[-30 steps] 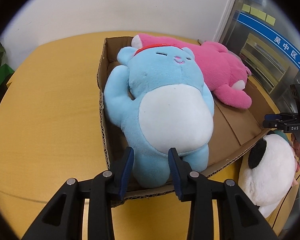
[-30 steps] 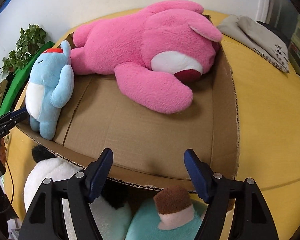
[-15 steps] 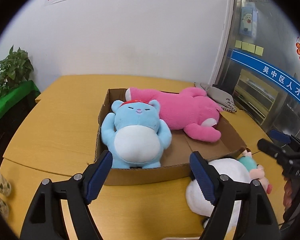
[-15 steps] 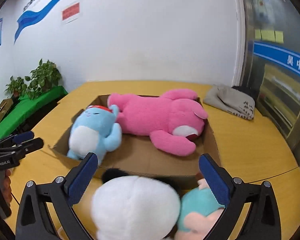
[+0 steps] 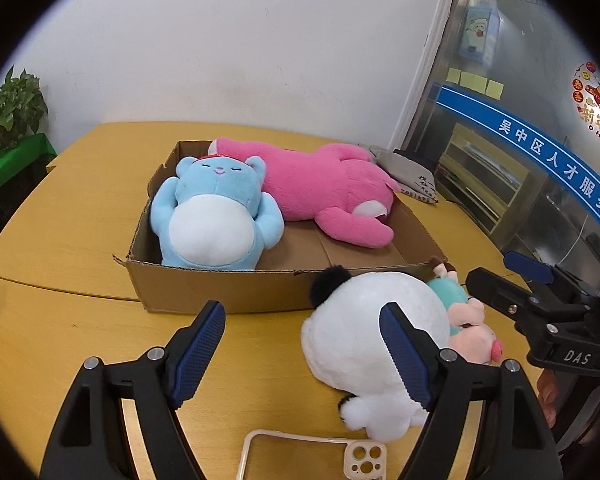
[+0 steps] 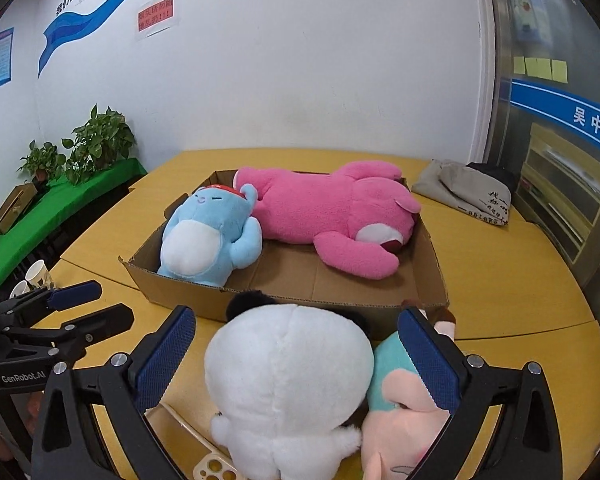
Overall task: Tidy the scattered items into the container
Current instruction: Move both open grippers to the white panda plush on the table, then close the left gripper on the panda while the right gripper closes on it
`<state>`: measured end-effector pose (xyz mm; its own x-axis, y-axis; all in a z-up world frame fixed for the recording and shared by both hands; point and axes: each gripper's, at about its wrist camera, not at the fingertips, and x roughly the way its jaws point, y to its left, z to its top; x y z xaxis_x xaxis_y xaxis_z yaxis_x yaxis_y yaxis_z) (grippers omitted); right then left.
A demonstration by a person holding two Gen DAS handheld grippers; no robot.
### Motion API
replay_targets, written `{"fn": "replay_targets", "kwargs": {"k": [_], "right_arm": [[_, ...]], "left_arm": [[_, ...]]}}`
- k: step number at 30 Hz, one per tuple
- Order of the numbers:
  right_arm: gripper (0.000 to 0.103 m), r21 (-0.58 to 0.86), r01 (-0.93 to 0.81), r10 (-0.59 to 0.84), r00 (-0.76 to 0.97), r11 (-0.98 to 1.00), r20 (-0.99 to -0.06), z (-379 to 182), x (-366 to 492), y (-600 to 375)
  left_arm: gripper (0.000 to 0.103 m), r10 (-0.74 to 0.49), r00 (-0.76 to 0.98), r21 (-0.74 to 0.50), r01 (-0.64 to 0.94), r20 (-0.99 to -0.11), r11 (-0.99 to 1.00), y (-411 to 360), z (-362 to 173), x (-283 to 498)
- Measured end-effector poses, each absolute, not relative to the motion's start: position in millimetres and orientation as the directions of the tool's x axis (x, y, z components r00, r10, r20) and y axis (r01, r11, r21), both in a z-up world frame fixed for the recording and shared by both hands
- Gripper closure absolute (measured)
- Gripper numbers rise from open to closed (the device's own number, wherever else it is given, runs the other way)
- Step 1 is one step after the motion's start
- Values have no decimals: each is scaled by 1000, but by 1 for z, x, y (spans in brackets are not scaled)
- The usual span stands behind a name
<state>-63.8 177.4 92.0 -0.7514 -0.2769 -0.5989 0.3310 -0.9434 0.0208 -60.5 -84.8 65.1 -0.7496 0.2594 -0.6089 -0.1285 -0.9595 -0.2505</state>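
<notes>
Holding both grippers above the yellow table (image 5: 60, 240), I have nothing gripped in either one. My left gripper (image 5: 308, 354) stands with its blue pads spread wide; bare tabletop shows between them, and its right finger overlaps the white panda plush (image 5: 364, 320) in the view, though I cannot tell whether it touches the fur. My right gripper (image 6: 296, 356) is spread as far as it goes, hovering over that same white panda plush (image 6: 288, 376), whose round back fills the gap without either pad pressing on it.

Just beside the panda lies a teal-and-pink doll (image 6: 404, 412), partly under my right finger. Both toys lie on the table against the near wall of the cardboard box (image 5: 220, 292), outside it. Inside the box lie the blue plush (image 5: 212, 220) at the left end and the pink plush (image 5: 324, 196) stretched along the far side, touching each other. A cream phone case (image 5: 364, 460) lies on the table below my left gripper.
</notes>
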Motion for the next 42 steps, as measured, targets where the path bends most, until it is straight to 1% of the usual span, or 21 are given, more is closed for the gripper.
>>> {"fn": "replay_targets", "kwargs": {"k": [5,11,14,20,24,26,28,30,32,34,36,38,42], "right_arm": [[0,37,353,-303,-738,-935,-603,84,-61,181],[0,86,395,-359,-698,-915,-619,62,-58,186],[0,81,397,-356,-693,-914,-627,55,-56,188],[0,51,428,-369,-705,-902,-606,56,-51,186],[0,50,470,-406,-699,-881,-588,53,-47,188],[0,47,502,-427,-678,-864,-598,44,-48,186],[3,44,521,-433,-658,-853,-616,34,-51,183],[8,41,517,-418,-641,-855,-643,20,-57,180],[11,39,504,-393,-623,-863,-676,4,-63,178],[11,48,498,-386,-606,-866,-696,-8,-66,176],[11,65,508,-405,-597,-859,-692,-13,-63,174],[11,94,557,-458,-564,-825,-687,-14,-57,168],[12,164,671,-574,-452,-723,-683,-18,-42,154]], "left_arm": [[23,296,-749,-284,-149,-592,-947,-76,62,-57],[23,315,-735,-318,-142,-601,-937,-71,47,-54],[23,330,-726,-341,-140,-603,-930,-70,40,-54],[23,345,-706,-362,-133,-619,-923,-70,28,-56],[23,409,-683,-430,-152,-605,-890,-74,13,-59],[23,466,-662,-483,-176,-587,-858,-74,4,-65],[23,508,-643,-521,-192,-574,-832,-74,-4,-71],[23,530,-626,-539,-200,-572,-818,-72,-11,-80],[23,545,-611,-548,-207,-574,-810,-70,-18,-88],[23,557,-598,-553,-216,-577,-805,-67,-22,-95],[23,562,-591,-555,-220,-579,-802,-67,-26,-98],[23,565,-586,-554,-225,-580,-802,-68,-29,-100],[23,580,-585,-550,-256,-567,-795,-79,-26,-95]]}}
